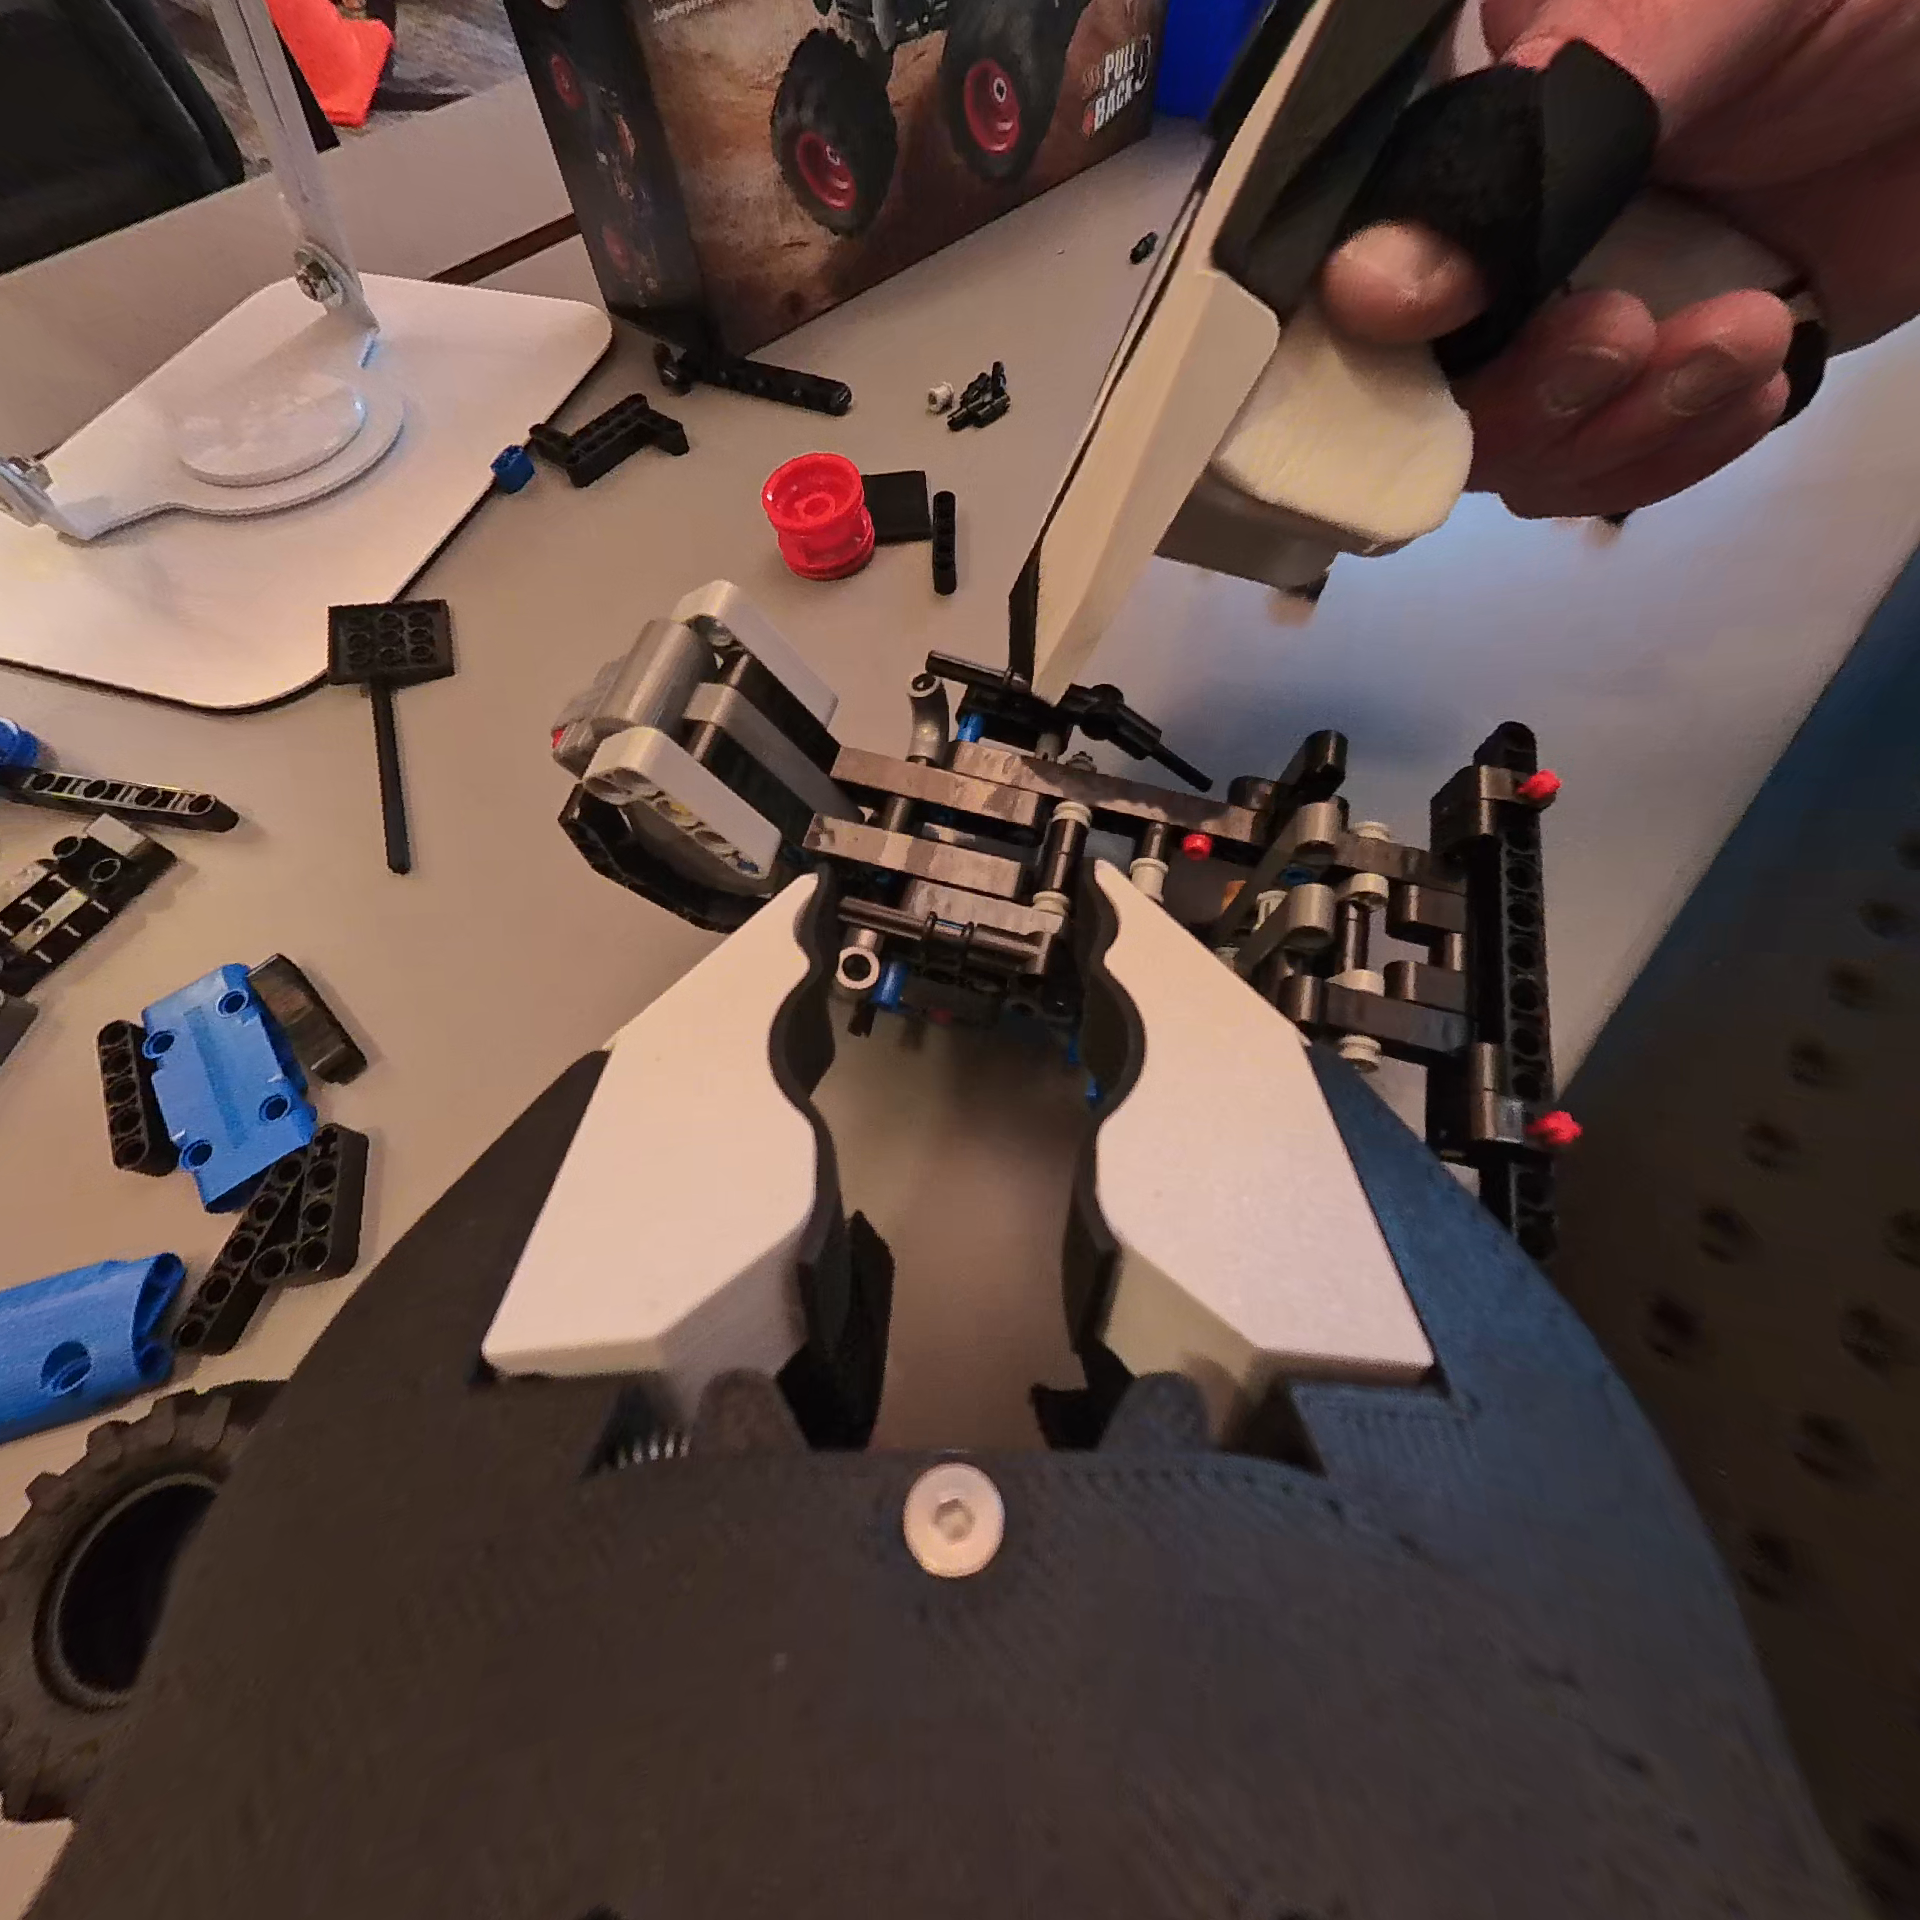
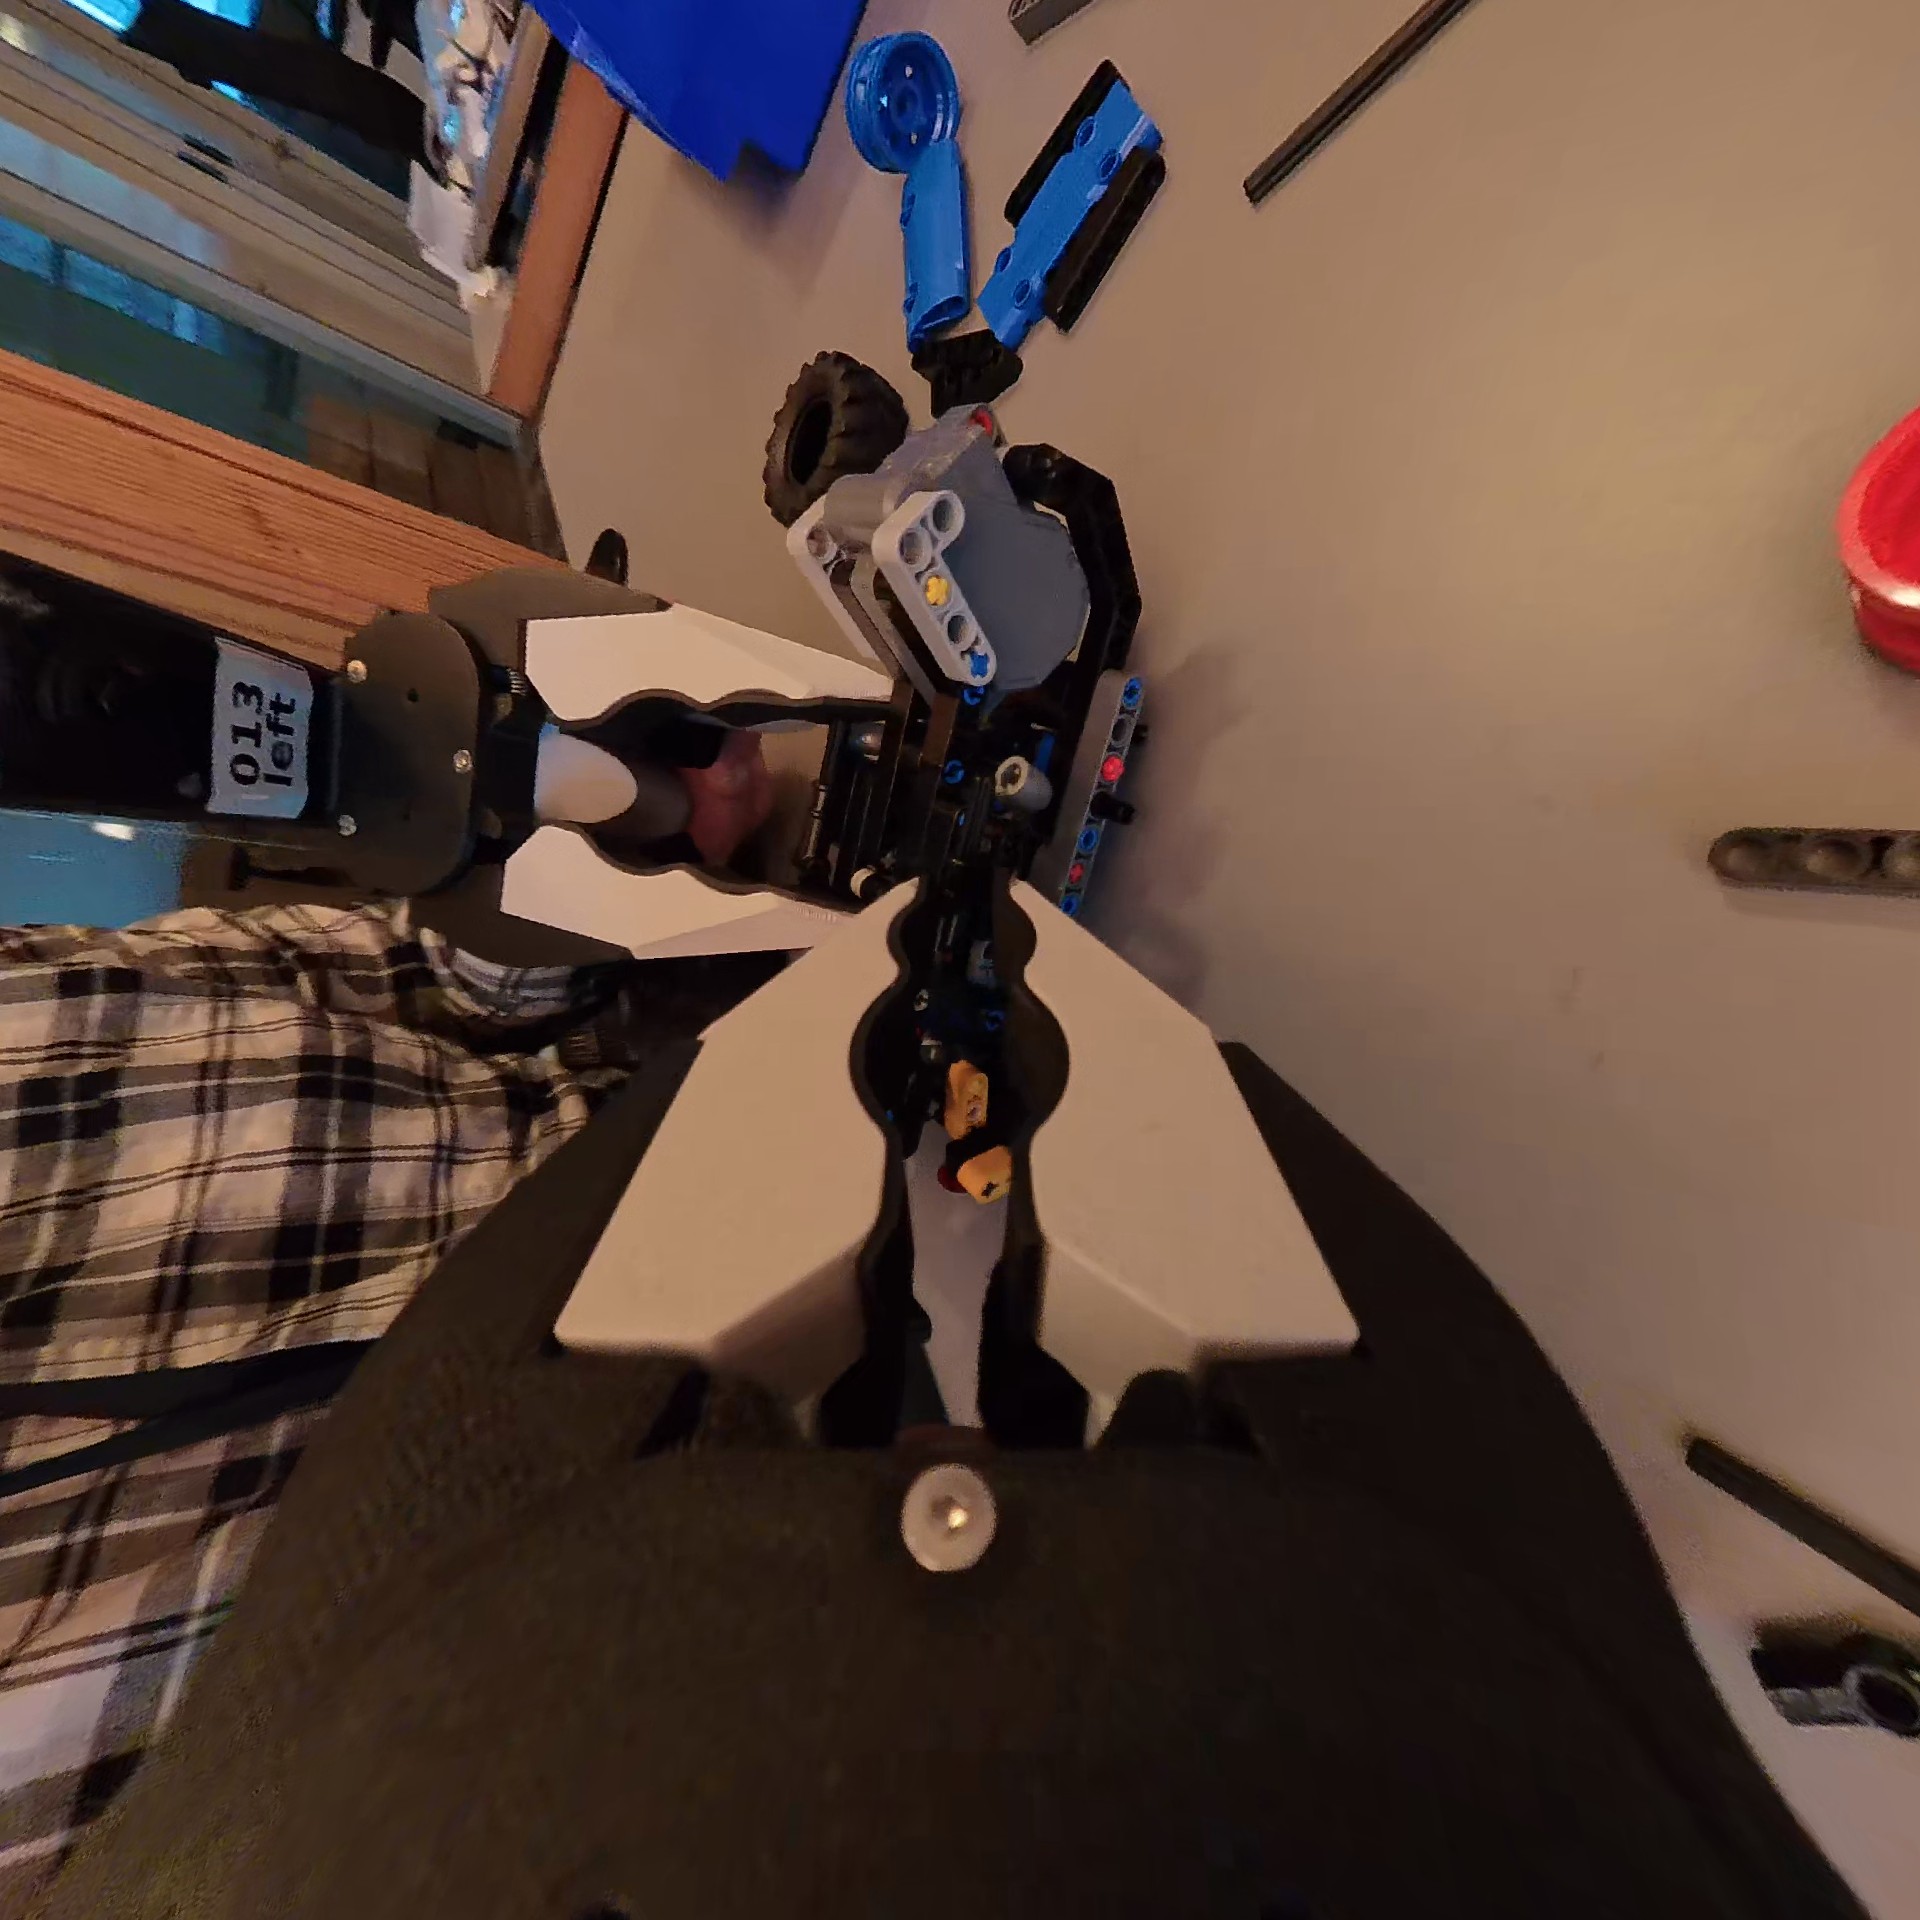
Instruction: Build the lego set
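The half-built black and grey Lego chassis (image 1: pixel 1039 821) lies on the grey table, with a grey motor block at its left end. My left gripper (image 1: pixel 956 894) is shut on the chassis's near side. My right gripper (image 1: pixel 1039 670), held by a hand, comes down from the upper right, and its tip pinches a black pin piece (image 1: pixel 1122 717) on top of the chassis. In the right wrist view my right gripper (image 2: pixel 961 904) is nearly closed around black parts of the chassis (image 2: pixel 997 592). The left gripper (image 2: pixel 862 800) grips the chassis from the left.
The set's box (image 1: pixel 862 156) stands at the back. A red wheel hub (image 1: pixel 821 514), blue panels (image 1: pixel 223 1081), black beams and a black tyre (image 1: pixel 83 1579) lie to the left. A white stand base (image 1: pixel 260 468) is at far left. The table edge (image 1: pixel 1662 987) is close on the right. Left and right tips are no more than a few centimetres apart. The right tips stand about 12 cm off the red wheel hub (image 1: pixel 821 514).
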`<state>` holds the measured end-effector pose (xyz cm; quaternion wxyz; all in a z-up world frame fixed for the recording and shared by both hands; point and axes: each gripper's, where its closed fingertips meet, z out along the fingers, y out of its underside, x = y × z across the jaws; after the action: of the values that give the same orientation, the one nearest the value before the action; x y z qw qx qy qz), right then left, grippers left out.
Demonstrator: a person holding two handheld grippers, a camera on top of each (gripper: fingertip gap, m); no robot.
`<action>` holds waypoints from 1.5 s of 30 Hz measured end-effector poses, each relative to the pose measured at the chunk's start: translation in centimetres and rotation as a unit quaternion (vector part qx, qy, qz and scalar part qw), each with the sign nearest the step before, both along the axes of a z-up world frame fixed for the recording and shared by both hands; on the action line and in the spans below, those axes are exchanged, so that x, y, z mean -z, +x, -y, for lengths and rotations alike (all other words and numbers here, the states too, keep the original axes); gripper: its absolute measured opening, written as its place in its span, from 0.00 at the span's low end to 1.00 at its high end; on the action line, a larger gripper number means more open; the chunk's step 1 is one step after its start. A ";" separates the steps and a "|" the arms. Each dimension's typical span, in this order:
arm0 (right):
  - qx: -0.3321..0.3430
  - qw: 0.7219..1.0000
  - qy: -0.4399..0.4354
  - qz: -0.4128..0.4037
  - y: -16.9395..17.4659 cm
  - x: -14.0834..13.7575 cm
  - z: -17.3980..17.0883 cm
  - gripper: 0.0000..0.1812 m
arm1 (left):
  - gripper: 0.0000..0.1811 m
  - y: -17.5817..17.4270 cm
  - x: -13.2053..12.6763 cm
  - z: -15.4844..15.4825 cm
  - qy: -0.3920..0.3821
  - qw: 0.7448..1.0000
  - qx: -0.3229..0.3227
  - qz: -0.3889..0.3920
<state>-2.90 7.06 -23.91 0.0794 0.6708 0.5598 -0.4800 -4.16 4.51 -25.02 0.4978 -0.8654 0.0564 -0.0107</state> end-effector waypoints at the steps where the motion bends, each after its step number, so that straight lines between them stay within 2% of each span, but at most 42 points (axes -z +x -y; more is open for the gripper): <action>1: 0.000 1.000 0.012 -0.003 0.0 0.0 0.0 0.04 | 0.24 0.0 0.0 0.0 0.000 1.000 0.000 0.001; 9: -0.019 0.997 0.079 -0.005 -0.1 0.1 0.1 0.04 | 0.24 0.0 0.0 -0.1 0.002 1.000 -0.003 -0.004; 26: -0.106 0.988 0.083 -0.079 -0.1 0.1 0.3 0.05 | 0.24 -0.1 0.0 -0.1 0.002 1.000 -0.005 0.000; 30: -0.070 0.993 0.046 -0.078 -0.2 0.1 0.1 0.06 | 0.24 -0.2 0.0 -0.1 0.005 1.000 -0.005 -0.001; 36: 0.008 0.992 0.086 -0.088 -0.1 0.3 -0.9 0.11 | 0.24 0.1 0.0 -0.3 0.006 1.000 0.000 0.000; 45: -0.005 0.985 0.143 -0.098 -0.4 0.3 -0.2 0.07 | 0.24 0.1 0.0 -0.3 0.006 1.000 -0.002 0.000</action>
<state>-3.27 7.22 -24.21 -0.0699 0.6221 0.6313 -0.4579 -4.05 4.81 -25.01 0.5032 -0.8623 0.0550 -0.0089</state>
